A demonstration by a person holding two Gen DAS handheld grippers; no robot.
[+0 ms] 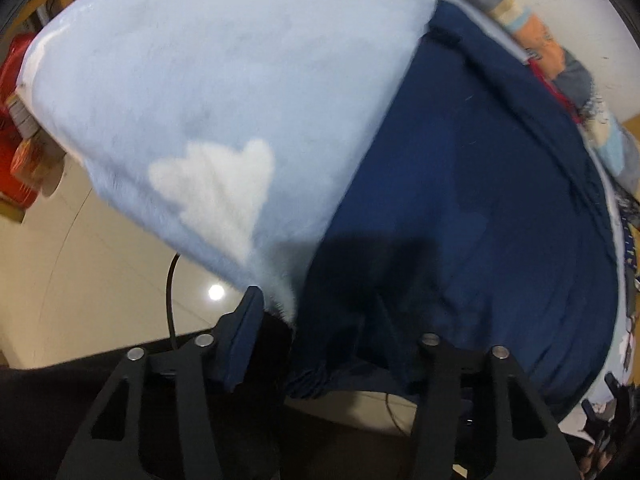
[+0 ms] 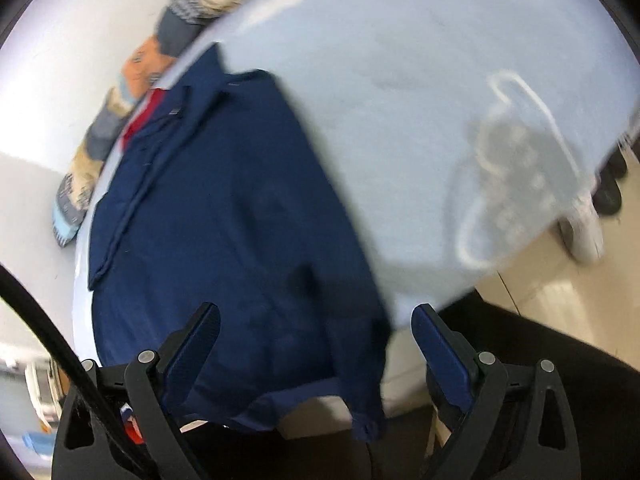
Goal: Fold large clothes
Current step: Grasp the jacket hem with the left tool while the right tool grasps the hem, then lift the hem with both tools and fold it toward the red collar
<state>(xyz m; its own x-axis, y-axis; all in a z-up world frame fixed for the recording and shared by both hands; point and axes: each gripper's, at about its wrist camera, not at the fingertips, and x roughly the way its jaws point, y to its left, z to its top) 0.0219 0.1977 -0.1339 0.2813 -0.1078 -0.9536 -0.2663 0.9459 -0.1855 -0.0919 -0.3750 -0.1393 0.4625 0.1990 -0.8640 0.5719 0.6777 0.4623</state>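
A bed covered with a light blue blanket [image 1: 192, 92] with white clouds fills both views, with a pale tiled floor [image 1: 80, 264] below its edge and a white wall behind. On this blanket lies the navy shirt [image 2: 224, 216], spread flat; in the right wrist view its collar is at the upper left of the frame and its hem hangs over the bed edge at the bottom, so the long axis goes from upper left down to the bottom centre, towards the grippers. In this view the right gripper [image 2: 316, 344] has its jaws spread wide, and the lower corner of the shirt hangs between them, but the pads do not press it. In the left wrist view the shirt fills the right half of the frame and its bunched hem comes down to the bottom centre. The left gripper [image 1: 332, 340] is about half open; only its left pad [image 1: 240, 344] is clearly visible, the other is hidden behind the fabric, so I cannot tell if it already pinches the hem. I judge that both grippers are at the hem end, each near one corner, so the next move is to grip the hem and carry it up towards the collar. A patterned pillow [image 2: 100, 136] lies beside the collar, near the wall
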